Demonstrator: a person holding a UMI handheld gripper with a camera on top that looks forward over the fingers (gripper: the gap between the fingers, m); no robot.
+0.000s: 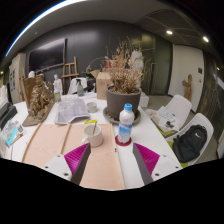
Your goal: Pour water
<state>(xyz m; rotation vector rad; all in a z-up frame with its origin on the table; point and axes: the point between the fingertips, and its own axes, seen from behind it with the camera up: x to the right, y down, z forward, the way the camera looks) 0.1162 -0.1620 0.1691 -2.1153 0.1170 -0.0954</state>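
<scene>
Gripper view, one frame:

- Gripper [103, 168]: two fingers, spread wide, nothing between the pads. Left finger [70, 166] w/ magenta pad; right finger w/ magenta pad [146, 157].
- Desk [60, 140]: white top, long, runs away from the fingers. Tan wood-tone panel on it, just ahead of and under the fingers.
- Water bottle [125, 124]: clear plastic, blue cap, label band, upright. Stands beyond the fingertips, nearer the right finger, on a red coaster-like disc [123, 143]. Cap on. Not touched by either finger.
- Cup [95, 132]: small, pale, upright, just left of the bottle, ahead of the gap between the fingers. Contents: can't tell.
- Plant pot [123, 100]: large, grey, dry brown branches, directly behind the bottle.
- Second dried plant [40, 100]: further left on the desk.
- Papers [70, 108]: loose sheets, mid-desk, beyond the cup.
- Cardboard box [103, 82]: far end, beside the big pot.
- Chair [176, 112]: white, right of the desk; dark bag [190, 142] on a nearer seat.
- Background: dark wall, ceiling lights.
</scene>
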